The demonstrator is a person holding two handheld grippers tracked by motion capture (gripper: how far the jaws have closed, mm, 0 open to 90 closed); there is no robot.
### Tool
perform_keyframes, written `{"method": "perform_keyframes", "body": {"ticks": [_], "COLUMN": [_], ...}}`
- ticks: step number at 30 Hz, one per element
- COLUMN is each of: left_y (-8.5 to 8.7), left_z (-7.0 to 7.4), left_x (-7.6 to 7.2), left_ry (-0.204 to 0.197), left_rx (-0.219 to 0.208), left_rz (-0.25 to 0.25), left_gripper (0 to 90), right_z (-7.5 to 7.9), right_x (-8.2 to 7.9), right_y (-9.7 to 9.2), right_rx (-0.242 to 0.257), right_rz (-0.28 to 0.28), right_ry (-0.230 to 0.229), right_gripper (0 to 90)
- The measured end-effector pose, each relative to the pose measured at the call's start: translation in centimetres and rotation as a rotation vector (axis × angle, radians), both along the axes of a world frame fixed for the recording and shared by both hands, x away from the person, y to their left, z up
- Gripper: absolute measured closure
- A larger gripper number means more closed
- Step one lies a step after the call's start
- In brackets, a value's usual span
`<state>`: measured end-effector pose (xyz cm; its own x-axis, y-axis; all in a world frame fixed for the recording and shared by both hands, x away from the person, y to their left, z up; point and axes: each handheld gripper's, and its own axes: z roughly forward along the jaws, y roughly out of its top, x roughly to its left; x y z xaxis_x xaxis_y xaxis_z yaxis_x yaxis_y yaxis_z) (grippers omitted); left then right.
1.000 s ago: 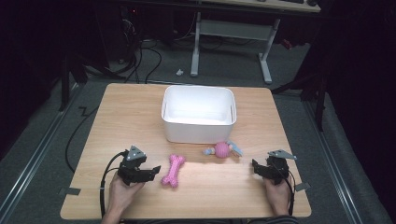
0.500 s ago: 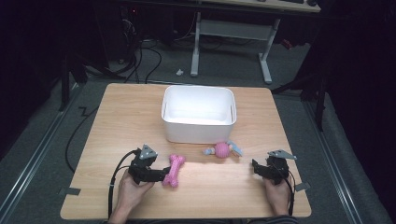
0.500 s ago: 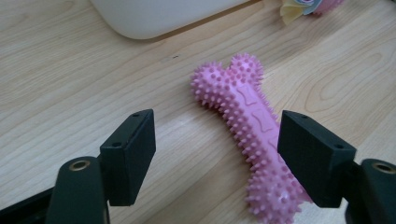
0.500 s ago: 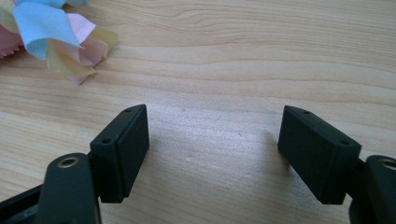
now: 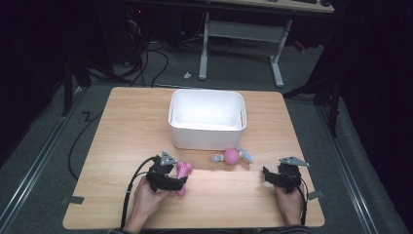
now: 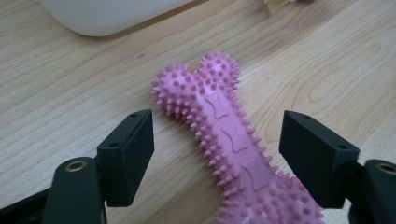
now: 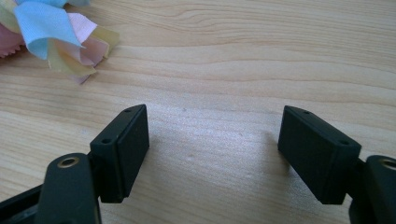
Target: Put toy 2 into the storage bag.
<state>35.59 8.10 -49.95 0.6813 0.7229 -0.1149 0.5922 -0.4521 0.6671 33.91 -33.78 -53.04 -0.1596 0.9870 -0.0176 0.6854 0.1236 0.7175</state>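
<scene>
Here, left gripper (image 6: 215,154) jaws apart, just widening around unlabelled pink bone toy (image 6: 229,140), right gripper (image 7: 212,154) jaws apart.

Left gripper (image 5: 181,181) fingers have just been opening, wide apart; right gripper (image 5: 267,174) fingers spread too.

No readable text anywhere, honestly. No words, brand names, numbers or signs turn up on anything in these shots. The closest thing to a mark is on the pink spiky bone toy (image 6: 233,140): a row of little raised bone-shaped emblems runs down the smooth strip along its middle, but those are shapes, not letters. The white bin (image 5: 207,119) just behind the toy has plain sides with no label. The ribbon-tailed ball toy (image 5: 232,156), off to the bone toy's right, carries no tag or print that can be made out either.
</scene>
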Motion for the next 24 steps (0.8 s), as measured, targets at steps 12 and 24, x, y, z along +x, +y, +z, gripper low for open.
{"method": "perform_keyframes", "body": {"ticks": [12,24], "left_y": [-1.5,-2.2], "left_z": [-1.0,-1.7], "left_x": [0.3,0.4], "left_ry": [0.021,0.021], "left_rx": [0.06,0.101], "left_rz": [0.003,0.031], "left_gripper": [28.0,36.7], "right_z": [0.0,0.0], "right_x": [0.0,0.0], "right_y": [0.0,0.0], "right_rx": [0.0,0.0], "right_rz": [0.0,0.0], "right_ry": [0.0,0.0], "right_gripper": [25.0,25.0]}}
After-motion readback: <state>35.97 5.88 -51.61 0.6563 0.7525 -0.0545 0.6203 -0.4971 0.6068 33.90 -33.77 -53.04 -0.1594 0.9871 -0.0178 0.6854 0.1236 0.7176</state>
